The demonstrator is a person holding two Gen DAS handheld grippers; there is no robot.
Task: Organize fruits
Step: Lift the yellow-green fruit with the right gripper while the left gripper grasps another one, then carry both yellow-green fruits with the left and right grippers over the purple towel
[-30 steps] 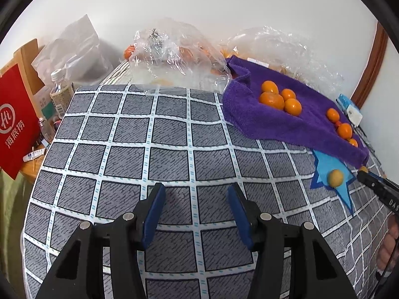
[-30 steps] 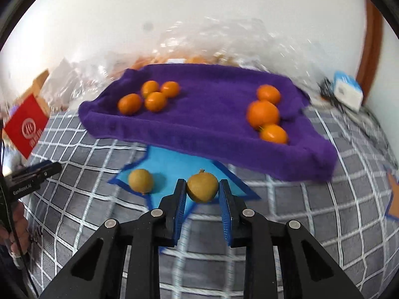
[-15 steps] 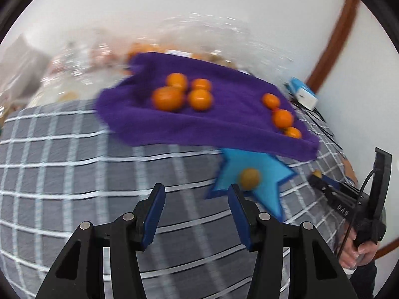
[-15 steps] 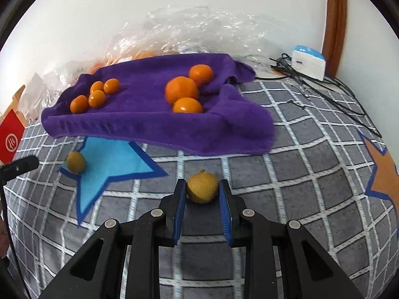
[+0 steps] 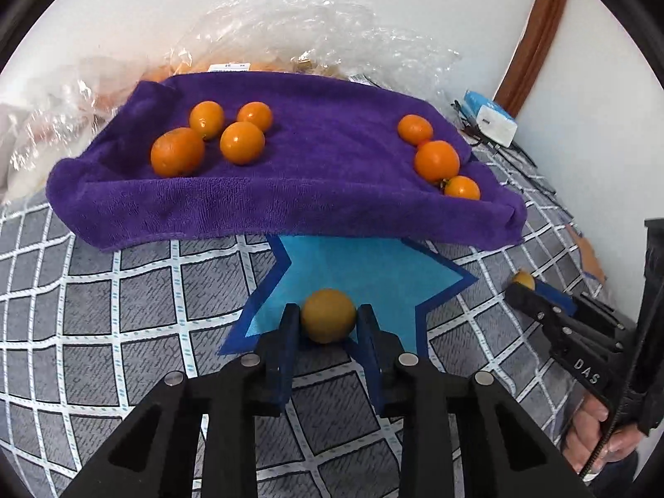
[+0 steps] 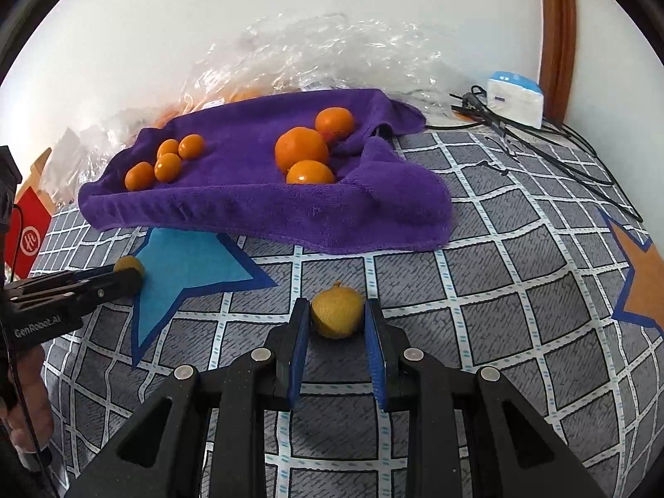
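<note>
The left hand-held gripper [image 5: 328,317] has just closed its jaws onto a yellow-brown fruit [image 5: 328,314] lying on the blue star patch [image 5: 365,265] of the checked bedcover [image 5: 124,290]. The right hand-held gripper [image 6: 337,311] clamps a second, stemmed fruit [image 6: 337,310], seemingly resting on the grey squares. Seven oranges [image 5: 177,157] sit on the purple towel [image 5: 290,191].
</note>
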